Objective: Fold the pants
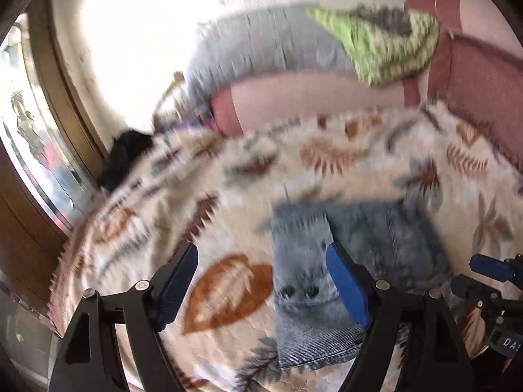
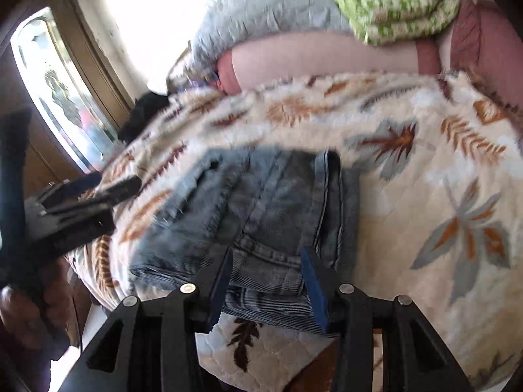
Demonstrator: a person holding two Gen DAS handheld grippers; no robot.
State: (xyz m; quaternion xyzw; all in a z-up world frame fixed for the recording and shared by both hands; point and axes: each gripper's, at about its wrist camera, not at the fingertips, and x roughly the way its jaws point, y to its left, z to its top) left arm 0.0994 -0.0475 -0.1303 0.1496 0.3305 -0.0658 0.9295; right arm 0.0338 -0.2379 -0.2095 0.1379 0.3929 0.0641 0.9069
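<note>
Though both views are smeared by blur, the main things read clearly enough.

Pants: the jeans [image 1: 343, 261] [image 2: 261, 212] lie folded into a compact blue-grey bundle on the leaf-print blanket [image 1: 228, 179] [image 2: 425, 179], near its front edge.
Long axis: in the right wrist view the bundle's longer side runs from the near edge away toward the pillows, leaning slightly rightward; a folded edge with a stitched hem sits along its right side.
Orientation detail: in the left wrist view two metal buttons [image 1: 299, 291] show on the near left part of the denim, so the waist end seems to face the cameras, though blur makes this uncertain.
Left gripper: the left gripper [image 1: 261, 281] has its jaws wide apart, holding nothing; its right finger overlaps the denim in view, its left finger is over bare blanket.
Right gripper: the right gripper [image 2: 268, 281] has its jaws apart, straddling the near edge of the jeans; whether the pads touch cloth cannot be told.
Background: a grey pillow [image 1: 261, 49] [image 2: 268, 16] and a green patterned cushion [image 1: 382, 42] [image 2: 392, 3] lie at the far end, a pink bolster [image 1: 310, 101] [image 2: 327, 58] beneath them.
</note>
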